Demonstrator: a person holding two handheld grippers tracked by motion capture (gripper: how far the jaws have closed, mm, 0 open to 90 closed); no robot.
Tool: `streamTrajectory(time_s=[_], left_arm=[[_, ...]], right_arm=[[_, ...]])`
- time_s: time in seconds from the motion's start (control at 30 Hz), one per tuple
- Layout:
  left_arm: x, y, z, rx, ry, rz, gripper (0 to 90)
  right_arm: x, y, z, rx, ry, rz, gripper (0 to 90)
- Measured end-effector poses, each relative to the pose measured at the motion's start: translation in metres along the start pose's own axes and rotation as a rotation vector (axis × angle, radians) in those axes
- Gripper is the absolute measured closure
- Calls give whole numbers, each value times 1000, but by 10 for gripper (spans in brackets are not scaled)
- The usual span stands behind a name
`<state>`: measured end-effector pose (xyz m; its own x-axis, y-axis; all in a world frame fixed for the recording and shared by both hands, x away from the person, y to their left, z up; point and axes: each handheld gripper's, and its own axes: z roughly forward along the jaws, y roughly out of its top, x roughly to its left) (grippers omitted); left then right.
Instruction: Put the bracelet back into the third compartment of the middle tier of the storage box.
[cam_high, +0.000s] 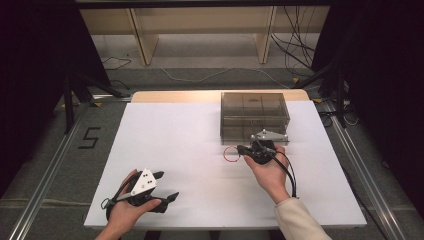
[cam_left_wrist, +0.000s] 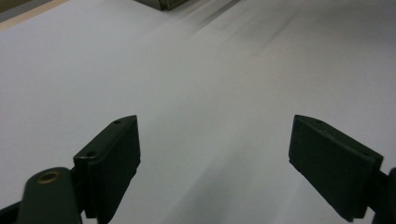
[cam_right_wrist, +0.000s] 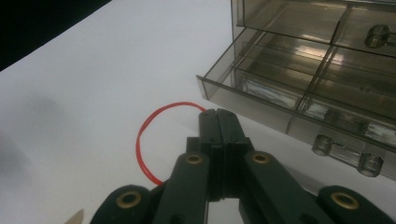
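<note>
A thin red ring (cam_high: 224, 154) lies on the white table just in front of a smoky clear drawer box (cam_high: 255, 112). My right gripper (cam_high: 240, 148) points left at the ring's right edge. In the right gripper view its jaws (cam_right_wrist: 218, 112) are pressed together, and the red ring (cam_right_wrist: 138, 140) runs into their tips and under them. The box's lower drawer (cam_right_wrist: 261, 98) stands pulled out just right of the tips. My left gripper (cam_high: 167, 185) rests near the front left of the table, wide open (cam_left_wrist: 219, 163) with nothing between its fingers.
The white table sheet (cam_high: 175, 135) is bare between the two hands. The drawer's divided compartments (cam_right_wrist: 327, 84) and its handle (cam_right_wrist: 345, 156) sit close to my right gripper. Black frames and cables stand beyond the table.
</note>
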<state>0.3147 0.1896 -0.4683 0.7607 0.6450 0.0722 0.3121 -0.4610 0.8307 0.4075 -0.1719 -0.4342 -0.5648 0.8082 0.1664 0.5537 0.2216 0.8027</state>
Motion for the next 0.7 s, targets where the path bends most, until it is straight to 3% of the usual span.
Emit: streamTrajectory(time_s=[0.7], left_arm=[[-1, 0, 0, -5, -4, 0, 164]], right_arm=[[-12, 4, -12, -32, -22, 26, 900]])
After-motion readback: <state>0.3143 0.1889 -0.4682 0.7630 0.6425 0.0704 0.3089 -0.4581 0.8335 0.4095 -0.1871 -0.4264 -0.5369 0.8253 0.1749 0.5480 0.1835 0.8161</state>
